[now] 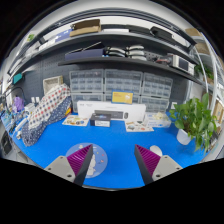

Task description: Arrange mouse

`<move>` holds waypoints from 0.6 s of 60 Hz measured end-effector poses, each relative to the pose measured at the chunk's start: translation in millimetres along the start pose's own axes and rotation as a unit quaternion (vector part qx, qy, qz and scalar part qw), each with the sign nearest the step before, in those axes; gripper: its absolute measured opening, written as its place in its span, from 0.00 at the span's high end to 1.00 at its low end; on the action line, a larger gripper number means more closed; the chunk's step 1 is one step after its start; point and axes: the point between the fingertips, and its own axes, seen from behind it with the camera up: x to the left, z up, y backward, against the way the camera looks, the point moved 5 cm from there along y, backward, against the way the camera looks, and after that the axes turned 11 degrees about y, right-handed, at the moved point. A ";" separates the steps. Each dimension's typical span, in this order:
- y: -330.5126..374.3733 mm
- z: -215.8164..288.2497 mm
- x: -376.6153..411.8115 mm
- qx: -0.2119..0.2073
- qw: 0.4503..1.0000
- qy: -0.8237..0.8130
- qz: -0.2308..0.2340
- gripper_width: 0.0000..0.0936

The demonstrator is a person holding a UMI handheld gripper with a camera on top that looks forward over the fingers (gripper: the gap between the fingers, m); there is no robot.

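My gripper [113, 153] is open above a blue tabletop [115, 140], and only bare blue surface lies between its purple-padded fingers. A round pale disc with a faint pattern [95, 161] lies flat on the table just inside and ahead of the left finger [80, 160], which covers part of it. A small white object, possibly the mouse [157, 152], sits on the table just outside the right finger [148, 161]; its shape is hard to make out.
A long white box [110, 110] stands along the back of the table, with small items beside it. A potted green plant [195, 120] is at the right and a patterned cloth heap [45, 105] at the left. Behind are drawer units and shelves [120, 82].
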 end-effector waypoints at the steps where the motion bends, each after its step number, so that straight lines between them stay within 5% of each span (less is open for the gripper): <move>1: -0.8 -3.4 -1.0 0.003 1.000 0.001 -0.001 0.09; 36: -95.5 -178.9 -136.8 0.131 0.990 0.001 -0.051 0.10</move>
